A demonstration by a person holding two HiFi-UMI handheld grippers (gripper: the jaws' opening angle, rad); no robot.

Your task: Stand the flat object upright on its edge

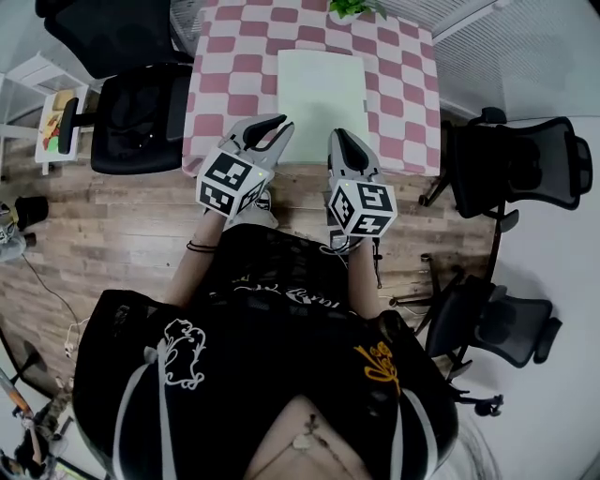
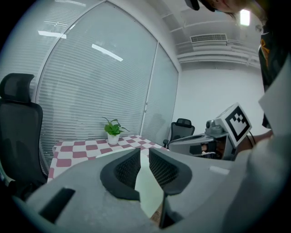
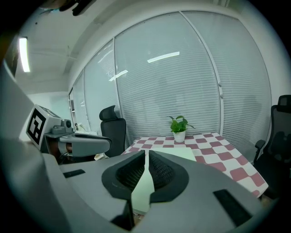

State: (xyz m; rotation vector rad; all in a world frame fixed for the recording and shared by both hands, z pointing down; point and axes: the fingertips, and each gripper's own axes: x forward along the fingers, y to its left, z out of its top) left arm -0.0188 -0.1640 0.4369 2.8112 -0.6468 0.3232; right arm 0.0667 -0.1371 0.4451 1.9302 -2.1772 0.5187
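A pale green flat board (image 1: pixel 321 92) lies face down on the pink-and-white checked table (image 1: pixel 216 84), reaching its near edge. Both grippers hover just short of that edge, side by side. My left gripper (image 1: pixel 278 126) is shut and empty, its tips by the board's near left corner. My right gripper (image 1: pixel 339 140) is shut and empty too, by the near right corner. In the left gripper view the closed jaws (image 2: pixel 144 157) frame a strip of the board (image 2: pixel 150 193). The right gripper view shows its jaws (image 3: pixel 146 157) closed, with the board (image 3: pixel 186 153) flat beyond them.
A small potted plant (image 1: pixel 352 7) stands at the table's far edge. Black office chairs stand at the left (image 1: pixel 141 117), the right (image 1: pixel 516 169) and the lower right (image 1: pixel 497 323). A white shelf (image 1: pixel 52 112) is at far left on the wooden floor.
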